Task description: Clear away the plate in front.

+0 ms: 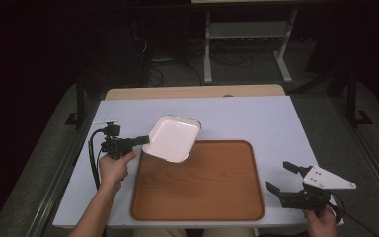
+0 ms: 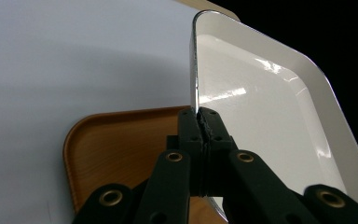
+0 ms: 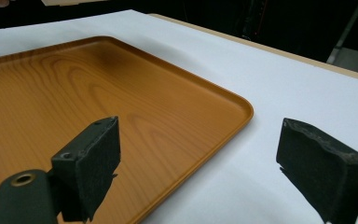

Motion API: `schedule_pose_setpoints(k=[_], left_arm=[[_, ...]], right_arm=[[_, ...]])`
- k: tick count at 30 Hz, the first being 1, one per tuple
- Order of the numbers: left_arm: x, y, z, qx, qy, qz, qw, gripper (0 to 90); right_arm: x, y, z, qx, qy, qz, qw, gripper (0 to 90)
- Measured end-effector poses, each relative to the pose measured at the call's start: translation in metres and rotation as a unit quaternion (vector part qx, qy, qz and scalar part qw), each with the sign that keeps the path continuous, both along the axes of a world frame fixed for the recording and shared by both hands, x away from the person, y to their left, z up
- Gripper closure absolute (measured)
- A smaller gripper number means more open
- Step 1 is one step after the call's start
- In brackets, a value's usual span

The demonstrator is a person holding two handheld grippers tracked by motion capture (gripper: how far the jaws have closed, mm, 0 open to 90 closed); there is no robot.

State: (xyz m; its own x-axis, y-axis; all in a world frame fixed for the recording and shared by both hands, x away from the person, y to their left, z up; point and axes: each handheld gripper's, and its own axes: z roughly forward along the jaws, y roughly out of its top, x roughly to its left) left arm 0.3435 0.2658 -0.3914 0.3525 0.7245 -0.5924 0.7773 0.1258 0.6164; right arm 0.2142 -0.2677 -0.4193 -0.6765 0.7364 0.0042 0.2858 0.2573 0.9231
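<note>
The left gripper [image 2: 200,135] is clamped fully onto the rim of the white dish [image 2: 261,116]; the two pads meet on the thin edge with no gap visible. The dish extends ahead of the jaws, tilted, with its far end raised. In the high view the dish [image 1: 172,138] hangs ahead of the left gripper [image 1: 145,140], overlapping the near-left corner of the wooden tray [image 1: 197,207] and the white table [image 1: 256,118] beyond it.

The step in hand is judged to be setting the dish down on the tray. Procedure:

1. Maintain the pinch. The grip is on one edge only, so the dish acts as a lever on the pads and is likely to pivot if pressure eases.
2. Carry the dish further ahead of the gripper until its whole footprint lies inside the tray rim [image 2: 74,135].
3. Level the dish before lowering. A tilted descent would land one corner first and may twist the rim out of the pads.
4. Release only once the base rests flat.

The right gripper [image 3: 198,161] stands wide open, holding nothing, over the table just beside the tray's corner [image 3: 242,109]. It hovers well apart from the dish [image 1: 296,185] and should remain outside the landing area.
</note>
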Motion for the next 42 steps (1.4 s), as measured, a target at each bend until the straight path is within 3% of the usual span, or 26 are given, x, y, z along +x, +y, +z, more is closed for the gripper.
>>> schedule_pose_setpoints(k=[19,30,42], left_arm=[[-0.019,0.006,-0.022,-0.003,0.014,0.009,0.9999,89.2],[-0.030,-0.001,-0.035,0.002,0.024,0.004,0.9997,89.2],[-0.041,-0.022,-0.045,0.035,0.031,-0.010,0.9989,89.2]], right_arm=[[0.000,0.001,0.000,-0.003,0.002,0.002,1.0000,12.5],[0.000,0.002,0.000,-0.008,0.001,0.006,1.0000,12.5],[-0.001,0.003,0.001,-0.008,-0.001,0.008,0.9999,12.5]])
